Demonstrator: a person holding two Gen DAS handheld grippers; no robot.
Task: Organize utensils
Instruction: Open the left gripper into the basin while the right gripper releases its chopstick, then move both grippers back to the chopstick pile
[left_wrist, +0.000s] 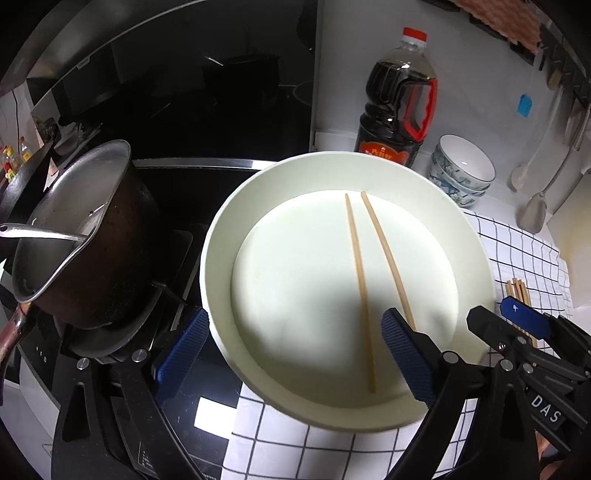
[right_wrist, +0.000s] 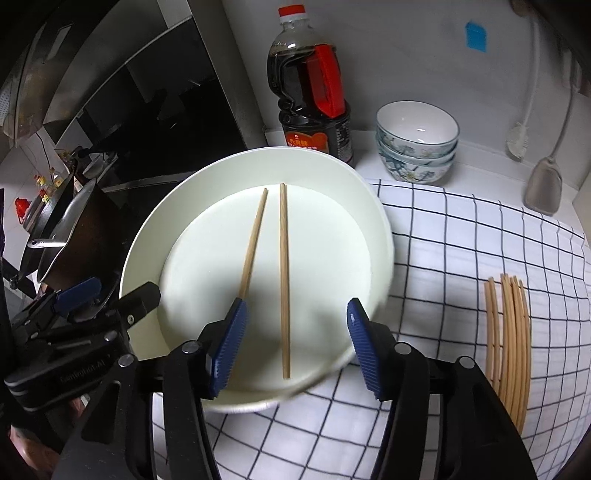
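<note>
A white round dish (left_wrist: 221, 236) (right_wrist: 147, 229) holds two wooden chopsticks (left_wrist: 360, 288) (right_wrist: 283, 280) lying side by side. My left gripper (left_wrist: 295, 354) is open; its fingers straddle the dish's near-left rim, one outside, one inside. It shows at the left of the right wrist view (right_wrist: 110, 295). My right gripper (right_wrist: 295, 343) is open over the dish's near edge, with the right chopstick's near end between its fingers. It shows at the right of the left wrist view (left_wrist: 517, 317). Several more chopsticks (right_wrist: 511, 332) (left_wrist: 519, 290) lie on the checked cloth.
A dark pot with a ladle (left_wrist: 74, 236) sits on the stove at left. A soy sauce bottle (right_wrist: 314, 85), stacked patterned bowls (right_wrist: 417, 144) and hanging utensils (right_wrist: 546, 184) stand at the back. The black-and-white checked cloth (right_wrist: 461, 240) covers the counter.
</note>
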